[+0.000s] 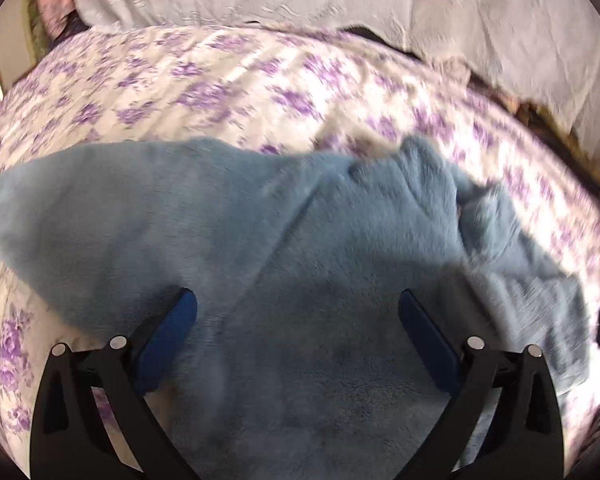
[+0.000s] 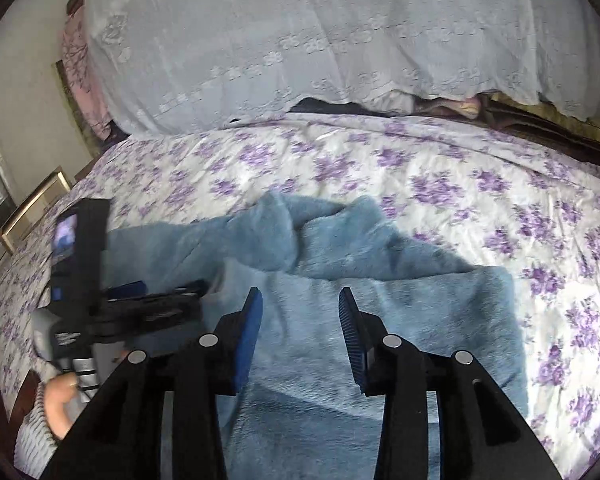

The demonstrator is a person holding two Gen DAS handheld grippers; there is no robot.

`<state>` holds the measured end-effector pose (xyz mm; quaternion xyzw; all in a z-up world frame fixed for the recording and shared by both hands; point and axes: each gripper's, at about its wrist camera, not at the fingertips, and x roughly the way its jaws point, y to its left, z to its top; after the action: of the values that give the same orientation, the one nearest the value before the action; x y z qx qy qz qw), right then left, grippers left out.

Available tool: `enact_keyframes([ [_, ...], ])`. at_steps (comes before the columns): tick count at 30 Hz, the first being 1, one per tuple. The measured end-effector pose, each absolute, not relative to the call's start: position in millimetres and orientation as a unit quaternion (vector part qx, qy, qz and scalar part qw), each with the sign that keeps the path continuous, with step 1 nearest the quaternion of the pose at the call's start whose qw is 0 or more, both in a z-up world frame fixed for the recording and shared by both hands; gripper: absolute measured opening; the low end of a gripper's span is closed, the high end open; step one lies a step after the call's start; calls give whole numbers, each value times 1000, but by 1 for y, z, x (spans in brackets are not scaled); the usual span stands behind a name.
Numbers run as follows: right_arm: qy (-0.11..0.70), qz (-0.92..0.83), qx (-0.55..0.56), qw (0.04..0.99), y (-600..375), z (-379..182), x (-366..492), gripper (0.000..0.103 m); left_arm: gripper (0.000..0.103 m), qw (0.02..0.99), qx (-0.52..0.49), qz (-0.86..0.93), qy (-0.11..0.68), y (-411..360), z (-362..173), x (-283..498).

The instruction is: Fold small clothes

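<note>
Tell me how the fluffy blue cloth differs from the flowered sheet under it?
The blue garment is one plain colour; the bed sheet is white with purple flowers. The garment looks thick and fuzzy, the sheet thin and smooth. The garment is rumpled, with a bunched ridge at its far edge, and covers only a patch; the sheet lies spread across the whole bed. Both are soft fabrics lying on the bed.
</note>
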<state>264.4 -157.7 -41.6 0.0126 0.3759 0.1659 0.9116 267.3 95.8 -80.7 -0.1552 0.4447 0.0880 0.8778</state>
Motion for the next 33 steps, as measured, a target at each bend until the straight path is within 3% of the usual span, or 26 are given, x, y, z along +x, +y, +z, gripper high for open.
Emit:
enact_keyframes([
  [1,378,147,12,914,-166,-47,269,17,98,878,-178,79,438,103,-76,263],
  [4,399,96,31,912,-197,-69,288,13,98,878,-216,26,426,107,-65,255],
  [7,456,76,63,885,-226,-107,306,9,98,880,-177,-61,436,69,-62,258],
  [12,453,113,94,879,-243,-109,303,9,99,864,-12,-52,500,-5,-107,279],
  [16,405,89,120,902,-261,-79,306,11,99,858,-57,-56,507,11,-109,288],
  [19,436,66,123,889,-270,-92,334,12,99,860,-90,-25,502,32,-109,293],
  [22,474,45,122,871,-276,-124,361,0,99,858,-70,5,509,33,-114,299],
  [24,464,51,134,874,-279,-128,363,0,99,860,-42,13,508,24,-116,301],
  [28,434,54,147,887,-284,-99,334,3,99,865,-35,17,501,25,-108,296],
  [33,422,88,110,896,-277,-86,273,6,98,899,-64,-34,431,29,-71,270],
])
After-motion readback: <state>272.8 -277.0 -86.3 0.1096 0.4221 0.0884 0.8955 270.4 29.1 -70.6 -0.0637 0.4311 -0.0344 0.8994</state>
